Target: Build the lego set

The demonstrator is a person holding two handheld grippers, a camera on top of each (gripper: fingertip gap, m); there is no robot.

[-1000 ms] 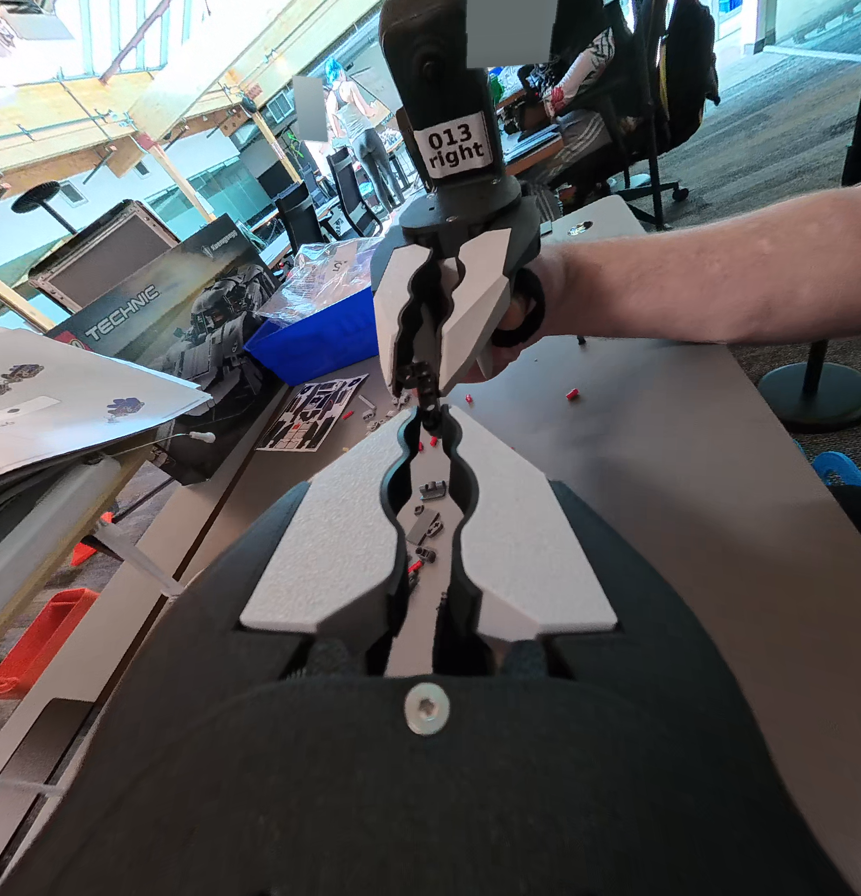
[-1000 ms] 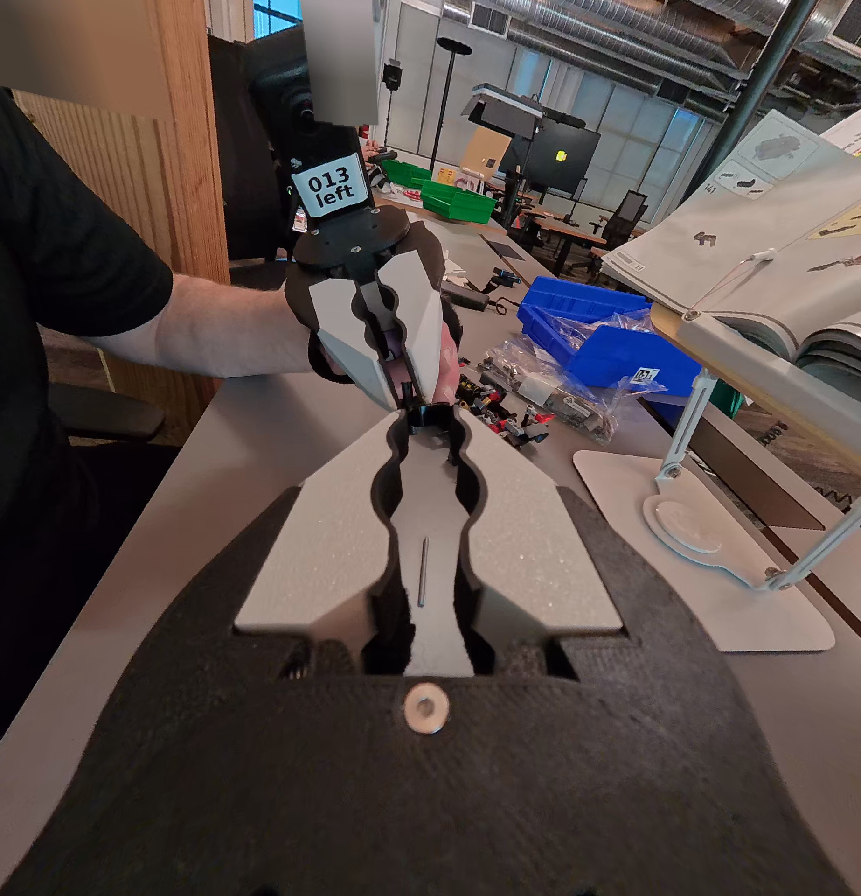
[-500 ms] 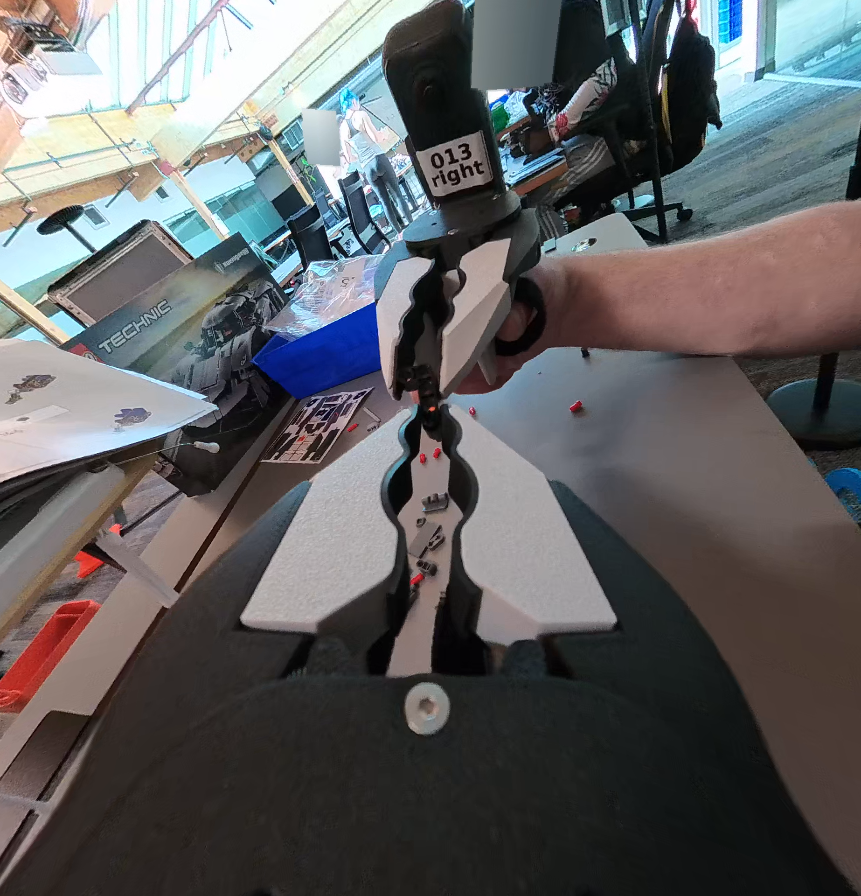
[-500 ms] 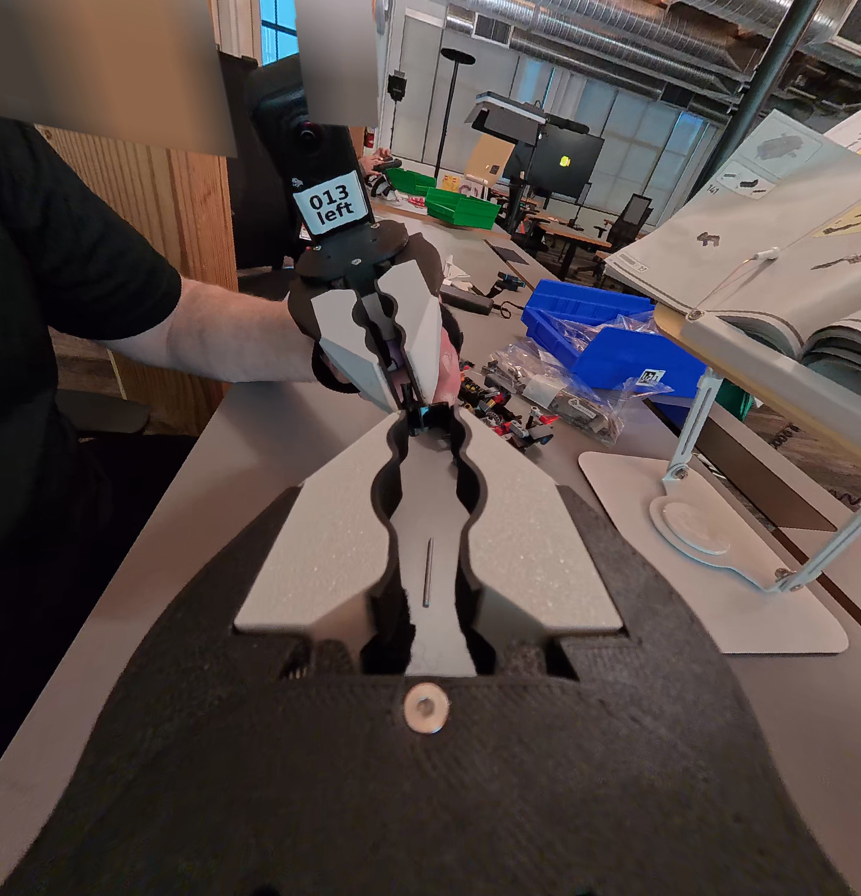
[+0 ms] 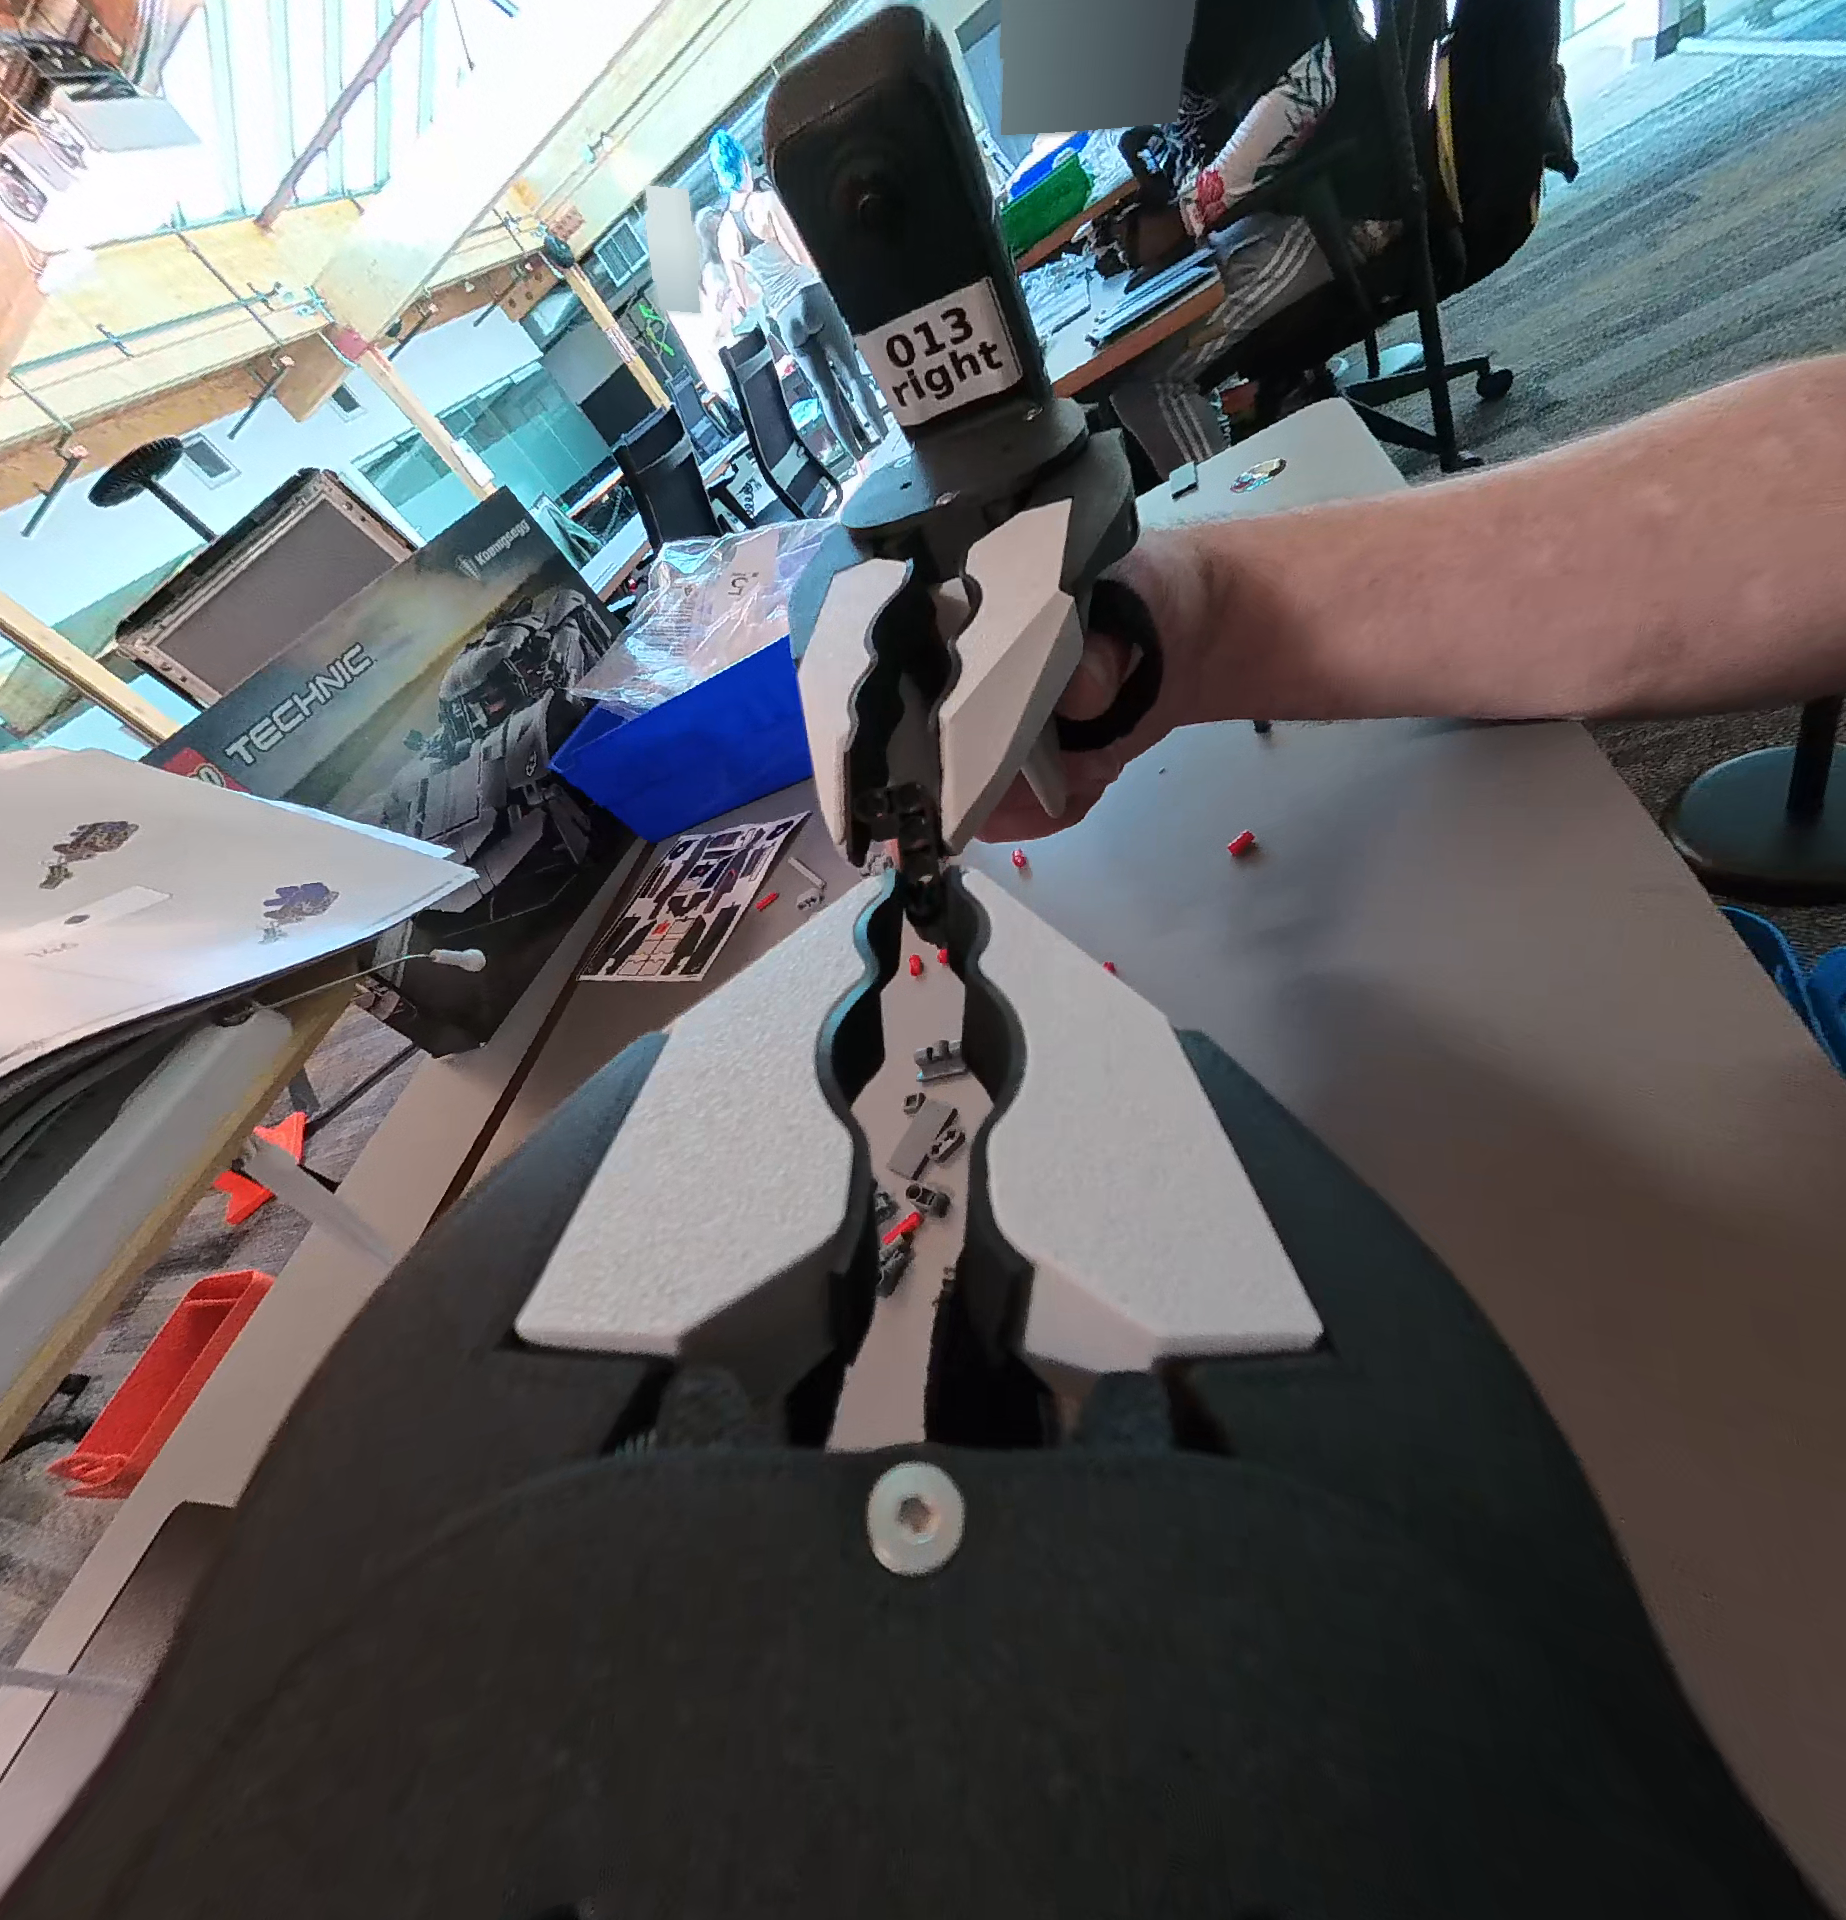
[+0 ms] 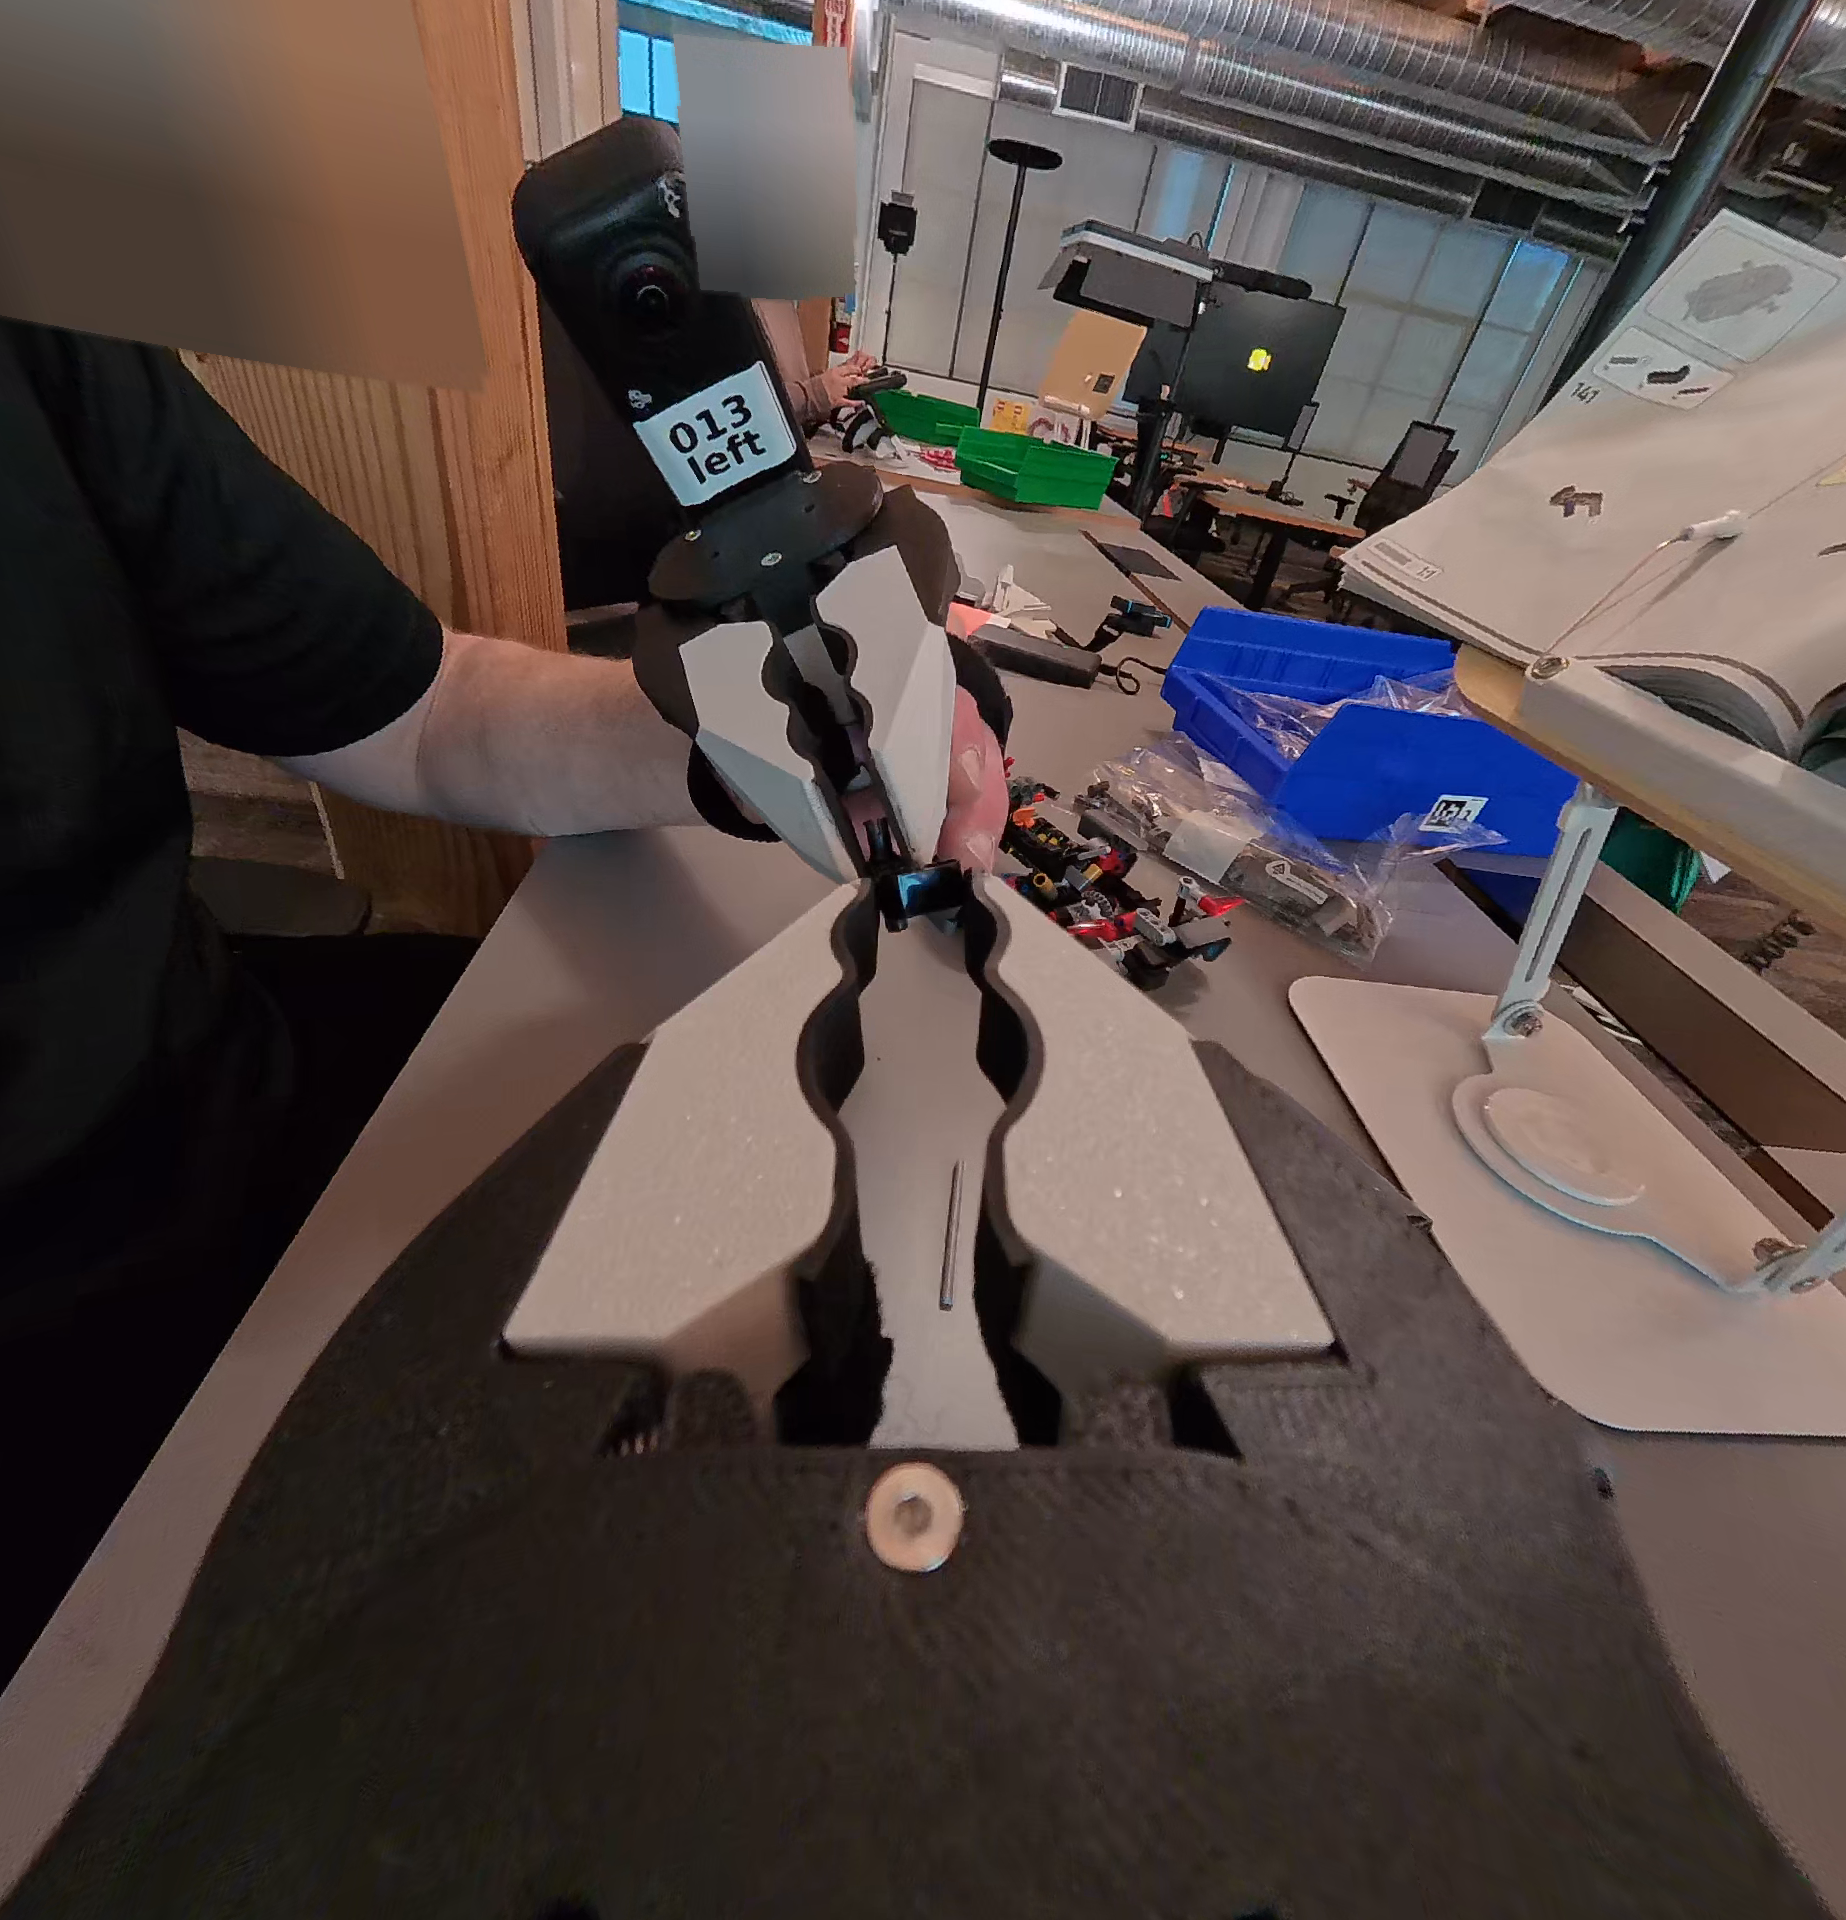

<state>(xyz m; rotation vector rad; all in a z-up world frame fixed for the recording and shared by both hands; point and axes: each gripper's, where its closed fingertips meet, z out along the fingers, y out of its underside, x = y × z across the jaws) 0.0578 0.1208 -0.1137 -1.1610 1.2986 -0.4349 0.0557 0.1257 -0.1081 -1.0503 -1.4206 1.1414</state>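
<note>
Both grippers meet tip to tip above the grey table (image 5: 1418,987). My left gripper (image 5: 917,896) is shut on a small thin black connector piece (image 5: 920,900). In the right wrist view this gripper (image 6: 865,840) comes in from the upper left with the black piece (image 6: 880,837) between its fingertips. My right gripper (image 6: 919,902) is shut on a small black block (image 6: 926,890) with a bluish sheen. In the left wrist view it (image 5: 898,823) points down with that block (image 5: 898,810) at its tips. The connector touches the block.
Loose red pins (image 5: 1241,842) and grey parts (image 5: 924,1132) lie on the table, with a sticker sheet (image 5: 680,914), a blue bin (image 5: 690,748) and a set box (image 5: 379,727). A parts pile (image 6: 1106,894), bagged parts (image 6: 1262,831), a thin metal rod (image 6: 950,1236) and a book stand (image 6: 1542,1122) are to the right. My left and right fingertips are right by each other.
Both grippers stay tip to tip and keep their pieces. The pair has shifted slightly, and the left gripper has tilted a little against the block.
</note>
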